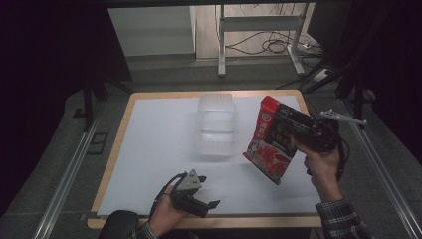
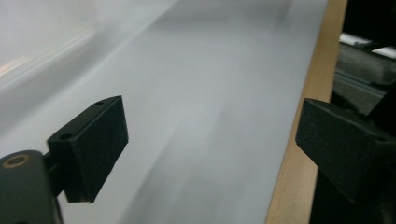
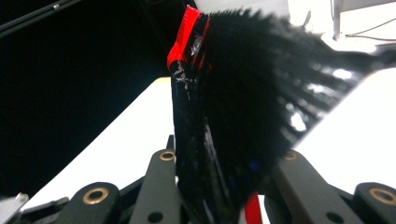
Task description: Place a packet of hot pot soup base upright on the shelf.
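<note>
Dim room, dark on both sides; grey floor with metal rails along the worktop, a metal frame and loose cables behind it. Worktop: wooden edge, covered by a white sheet that leaves the wood showing as a border. Item one: clear plastic tub, standing on the sheet toward the far middle, apart from both claws. Item two: snack bag, red at top and bottom with dark printed middle, held up off the sheet at the right, tilted, just right of the tub and not touching it. Right claw: clamped tight on the bag's right edge, the hand below it gripping the handle, checked sleeve at the lower edge; grey three-cornered plate sticking out to the right. In the right gripper view the bag rises between the jaws, red seam uppermost, black film blurred. Left claw: low at the near edge of the sheet, well apart from tub and bag, lying nearly level and pointing right, grey plate on top, cable looping back toward the wrist. Its jaws stand wide with nothing between them; in the left gripper view the two black pads frame bare sheet and the wooden border, with a blurred pale corner of the tub at upper left.
</note>
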Motion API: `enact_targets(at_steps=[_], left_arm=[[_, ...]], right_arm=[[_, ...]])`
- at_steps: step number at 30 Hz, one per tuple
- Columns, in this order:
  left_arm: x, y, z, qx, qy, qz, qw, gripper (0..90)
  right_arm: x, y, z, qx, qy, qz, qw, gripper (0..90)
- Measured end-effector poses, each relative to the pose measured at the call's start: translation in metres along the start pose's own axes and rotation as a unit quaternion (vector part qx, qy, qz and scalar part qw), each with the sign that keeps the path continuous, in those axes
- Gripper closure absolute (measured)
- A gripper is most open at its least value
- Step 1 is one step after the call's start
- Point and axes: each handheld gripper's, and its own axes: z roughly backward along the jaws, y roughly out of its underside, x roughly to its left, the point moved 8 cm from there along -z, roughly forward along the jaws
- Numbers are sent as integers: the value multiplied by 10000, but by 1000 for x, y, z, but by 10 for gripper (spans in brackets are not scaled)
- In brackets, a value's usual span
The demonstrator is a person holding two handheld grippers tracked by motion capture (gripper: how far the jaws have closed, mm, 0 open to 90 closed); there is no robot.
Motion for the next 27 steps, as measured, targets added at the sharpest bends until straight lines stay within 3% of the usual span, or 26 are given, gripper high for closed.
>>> enact_targets(at_steps=[13, 27], left_arm=[[6, 8, 11, -30, -135, 108, 9998, 41], [12, 11, 15, -101, -214, 296, 9993, 3]], right_arm=[[-6, -37, -30, -109, -36, 1, 9999, 742], [7, -71, -69, -197, -208, 134, 9995, 742]])
